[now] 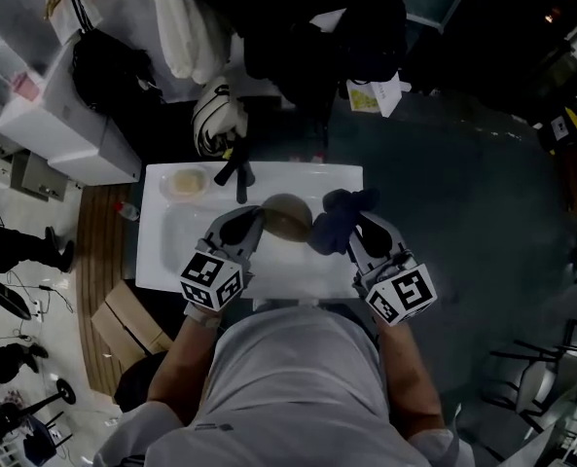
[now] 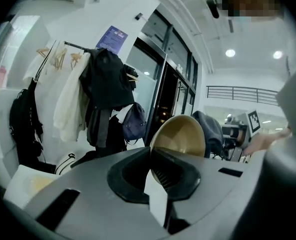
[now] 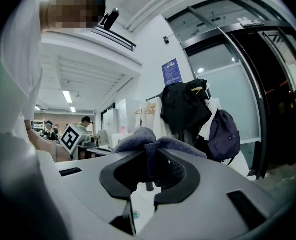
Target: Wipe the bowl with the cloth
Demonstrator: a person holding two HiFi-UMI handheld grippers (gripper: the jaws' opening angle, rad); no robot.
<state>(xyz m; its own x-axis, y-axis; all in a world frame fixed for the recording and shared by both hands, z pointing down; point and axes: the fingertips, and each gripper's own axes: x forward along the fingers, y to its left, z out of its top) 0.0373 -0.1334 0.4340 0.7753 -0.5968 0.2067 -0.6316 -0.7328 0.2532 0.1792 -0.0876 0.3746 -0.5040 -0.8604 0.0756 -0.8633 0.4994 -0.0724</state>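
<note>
The head view looks steeply down onto a white rectangular basin [image 1: 162, 251]. Both gripper views face level across the room, sharing a rack of dark hanging coats [image 2: 105, 84]; the left also shares a close tan round bowl [image 2: 180, 134] with the head view.

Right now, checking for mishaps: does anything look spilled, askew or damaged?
Nothing stands out. The bowl is tipped on edge only because the left gripper holds its rim; the right gripper holds the bunched cloth beside it.
</note>
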